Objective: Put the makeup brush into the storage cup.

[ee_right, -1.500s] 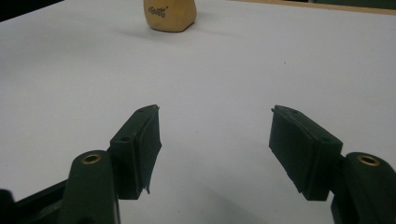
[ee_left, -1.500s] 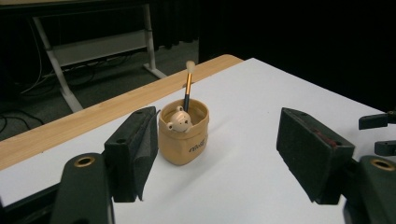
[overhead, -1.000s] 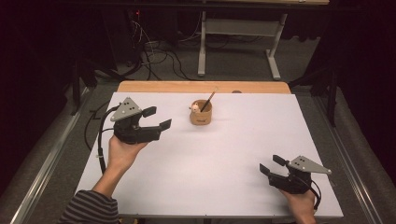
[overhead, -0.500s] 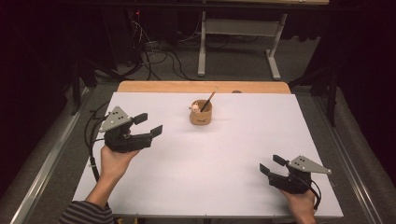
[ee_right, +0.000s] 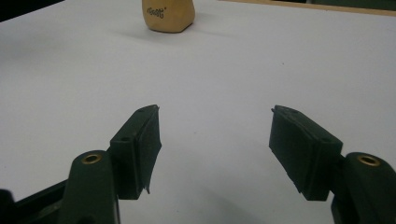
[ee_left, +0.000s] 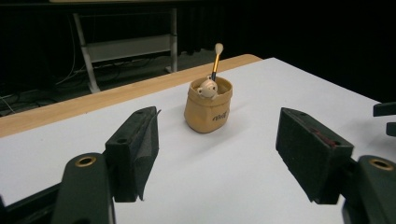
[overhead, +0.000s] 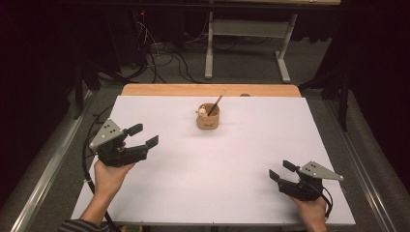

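A small tan pouch stands upright on the white table top, toward the back middle. A thin brush and a little pale figure stick out of the pouch. My left gripper hovers at the left side of the table, held by a hand, jaws open and empty, pointing toward the pouch. My left gripper frames the pouch between its pads from a distance. My right gripper rests low near the front right, open and empty. My right gripper faces bare table, with the pouch's base far ahead.
A wooden strip runs along the table's far edge. Beyond it stand a metal desk frame and loose cables on the floor. A black cable trails off the left side of the table.
My left gripper has drawn back toward the front left and sunk lower, away from the pouch. The right gripper has stayed put.
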The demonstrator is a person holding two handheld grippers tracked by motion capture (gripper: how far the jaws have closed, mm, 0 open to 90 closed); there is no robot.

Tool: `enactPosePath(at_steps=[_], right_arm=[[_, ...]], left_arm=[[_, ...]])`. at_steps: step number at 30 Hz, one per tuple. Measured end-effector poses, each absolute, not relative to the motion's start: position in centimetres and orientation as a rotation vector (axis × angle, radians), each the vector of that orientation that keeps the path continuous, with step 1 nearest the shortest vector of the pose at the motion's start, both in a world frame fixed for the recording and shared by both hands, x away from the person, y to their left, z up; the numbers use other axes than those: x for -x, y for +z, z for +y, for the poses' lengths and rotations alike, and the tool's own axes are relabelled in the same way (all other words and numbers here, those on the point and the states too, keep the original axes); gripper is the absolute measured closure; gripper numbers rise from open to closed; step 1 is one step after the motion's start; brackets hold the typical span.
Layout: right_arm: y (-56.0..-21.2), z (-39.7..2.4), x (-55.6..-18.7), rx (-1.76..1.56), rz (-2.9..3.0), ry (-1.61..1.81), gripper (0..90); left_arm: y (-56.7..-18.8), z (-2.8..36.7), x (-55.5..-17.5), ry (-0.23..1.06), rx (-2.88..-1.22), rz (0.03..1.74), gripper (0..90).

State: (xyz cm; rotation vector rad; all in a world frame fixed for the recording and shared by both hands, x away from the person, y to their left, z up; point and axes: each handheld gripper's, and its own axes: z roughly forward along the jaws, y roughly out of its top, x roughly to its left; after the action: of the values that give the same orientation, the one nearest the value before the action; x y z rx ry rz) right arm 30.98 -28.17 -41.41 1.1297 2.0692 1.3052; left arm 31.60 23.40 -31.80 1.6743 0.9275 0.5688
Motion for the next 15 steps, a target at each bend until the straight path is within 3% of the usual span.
enactPosePath(at_steps=[15], right_arm=[[-41.4,-28.2,-31.0,-1.133,2.068,1.304,35.9]], left_arm=[[-33.1,23.9,-30.9,0.550,-1.684,0.941,30.2]])
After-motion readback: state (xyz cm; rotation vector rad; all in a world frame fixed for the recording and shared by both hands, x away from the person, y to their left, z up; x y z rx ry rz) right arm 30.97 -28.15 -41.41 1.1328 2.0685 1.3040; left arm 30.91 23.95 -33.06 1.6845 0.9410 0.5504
